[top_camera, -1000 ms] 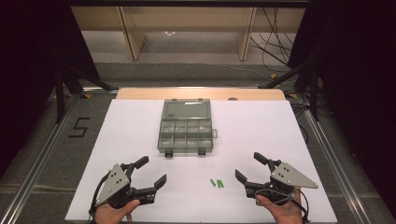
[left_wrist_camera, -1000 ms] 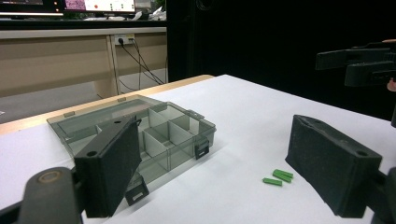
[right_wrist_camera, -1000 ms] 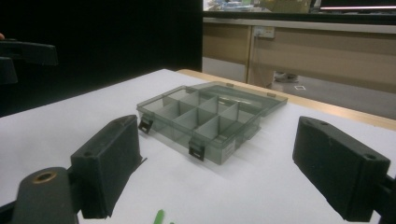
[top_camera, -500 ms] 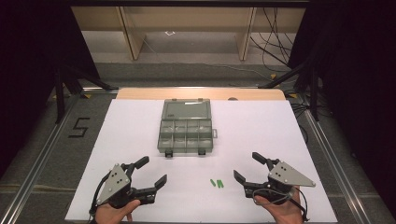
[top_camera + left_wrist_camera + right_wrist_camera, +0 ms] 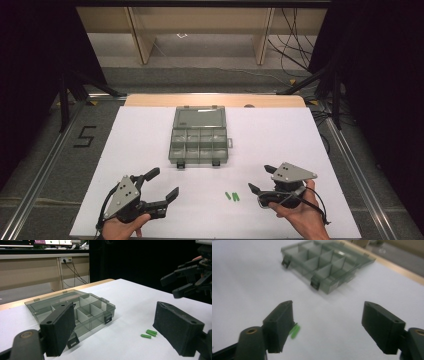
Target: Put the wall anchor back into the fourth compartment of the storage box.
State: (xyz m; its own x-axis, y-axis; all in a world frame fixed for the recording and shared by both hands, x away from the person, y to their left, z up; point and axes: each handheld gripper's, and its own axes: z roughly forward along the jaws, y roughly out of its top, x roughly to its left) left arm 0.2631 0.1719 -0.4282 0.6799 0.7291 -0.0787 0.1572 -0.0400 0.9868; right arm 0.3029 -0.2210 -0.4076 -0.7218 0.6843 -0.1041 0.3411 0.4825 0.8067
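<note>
Green pegs, right tongs near

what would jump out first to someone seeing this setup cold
The open grey compartment box sits mid-table on the white sheet, lid folded back, its compartments apparently empty. Nearer the person, small bright green pieces lie on the sheet between the left gripper and the right gripper. Both grippers are hand-held with jaws spread wide, holding nothing.
</note>
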